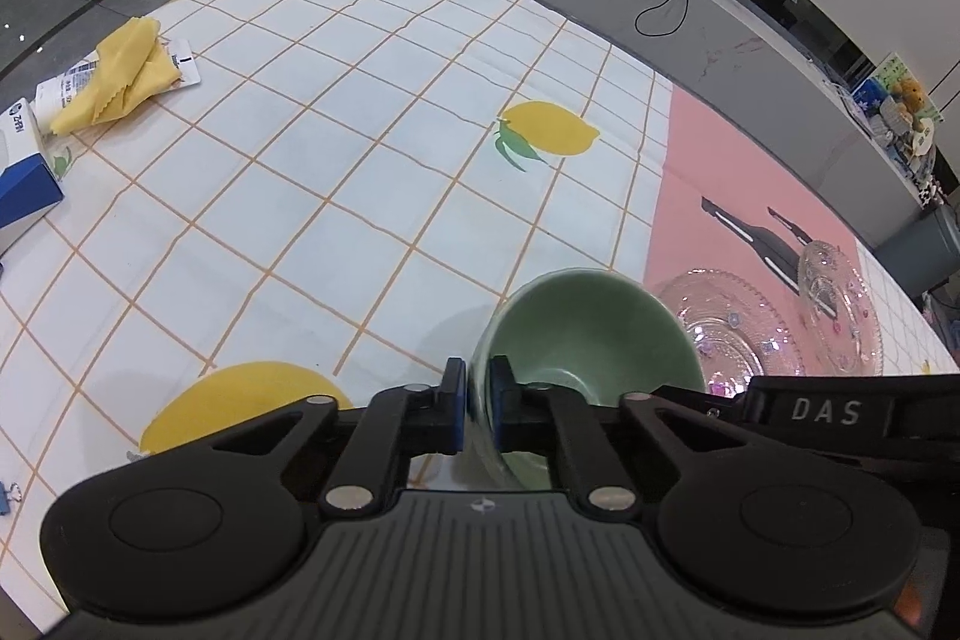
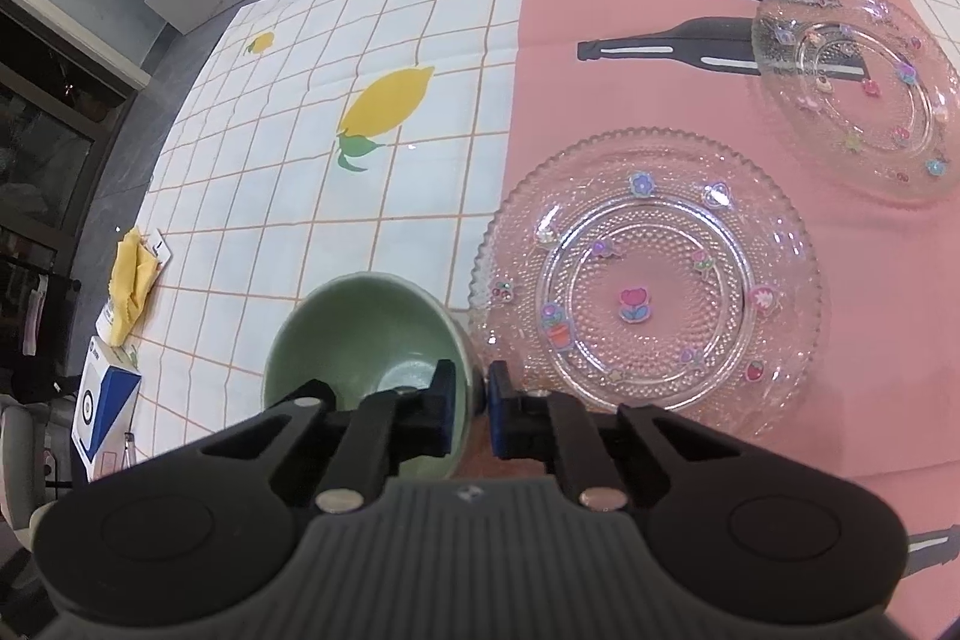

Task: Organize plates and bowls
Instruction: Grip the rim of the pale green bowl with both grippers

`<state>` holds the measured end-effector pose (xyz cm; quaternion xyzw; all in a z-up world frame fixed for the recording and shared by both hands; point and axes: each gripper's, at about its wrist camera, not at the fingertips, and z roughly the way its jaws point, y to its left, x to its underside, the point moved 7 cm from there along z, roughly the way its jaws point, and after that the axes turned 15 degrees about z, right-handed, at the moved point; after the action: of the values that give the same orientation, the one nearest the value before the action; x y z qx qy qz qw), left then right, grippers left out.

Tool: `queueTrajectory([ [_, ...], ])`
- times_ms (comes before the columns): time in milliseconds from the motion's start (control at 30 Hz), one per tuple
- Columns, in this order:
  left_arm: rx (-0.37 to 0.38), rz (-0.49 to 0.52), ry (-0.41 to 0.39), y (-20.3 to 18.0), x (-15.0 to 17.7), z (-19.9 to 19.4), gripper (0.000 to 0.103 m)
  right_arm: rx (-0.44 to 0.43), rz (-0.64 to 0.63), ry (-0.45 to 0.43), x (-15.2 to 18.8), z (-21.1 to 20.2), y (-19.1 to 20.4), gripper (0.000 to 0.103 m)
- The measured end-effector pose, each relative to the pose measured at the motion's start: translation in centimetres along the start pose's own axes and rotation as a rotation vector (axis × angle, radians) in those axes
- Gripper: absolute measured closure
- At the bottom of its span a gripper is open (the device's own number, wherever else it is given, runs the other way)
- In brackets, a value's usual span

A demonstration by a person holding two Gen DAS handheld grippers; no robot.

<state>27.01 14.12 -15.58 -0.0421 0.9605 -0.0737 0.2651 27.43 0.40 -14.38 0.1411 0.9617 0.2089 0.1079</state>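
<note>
- Left gripper (image 1: 477, 409) nearest in the left wrist view, jaws clamped on the near-left wall of the green bowl (image 1: 591, 325), one pad inside, one outside.
- Bowl sits on the lemon-check tablecloth (image 1: 336, 148), just left of the pink mat; whether it is lifted, cannot tell.
- Two glass plates lie apart: near glass plate (image 1: 729, 325), far glass plate (image 1: 840, 307). Not stacked yet.
- Right gripper (image 2: 471, 403) nearest in the right wrist view, jaws pinched on the bowl's right rim (image 2: 360, 334).
- Near plate (image 2: 648, 280) just beside the bowl, far plate (image 2: 858, 88) well apart, both empty.
- Judgement: early stage; bowl gripped by both tools, nothing grouped so far, plates and bowl all left to place.
</note>
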Motion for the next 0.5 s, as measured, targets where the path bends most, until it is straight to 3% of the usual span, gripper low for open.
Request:
queueTrajectory([
  [267, 0.005, 0.030, -0.015, -0.2, 0.0, -1.0, 0.095, -0.001, -0.006, -0.002, 0.5, -0.7, -0.1, 0.098],
  [500, 0.023, 0.055, -0.079, -1.6, 0.2, -4.8, 0.095, -0.042, 0.005, -0.054, 1.5, -4.7, 0.0, 0.097],
])
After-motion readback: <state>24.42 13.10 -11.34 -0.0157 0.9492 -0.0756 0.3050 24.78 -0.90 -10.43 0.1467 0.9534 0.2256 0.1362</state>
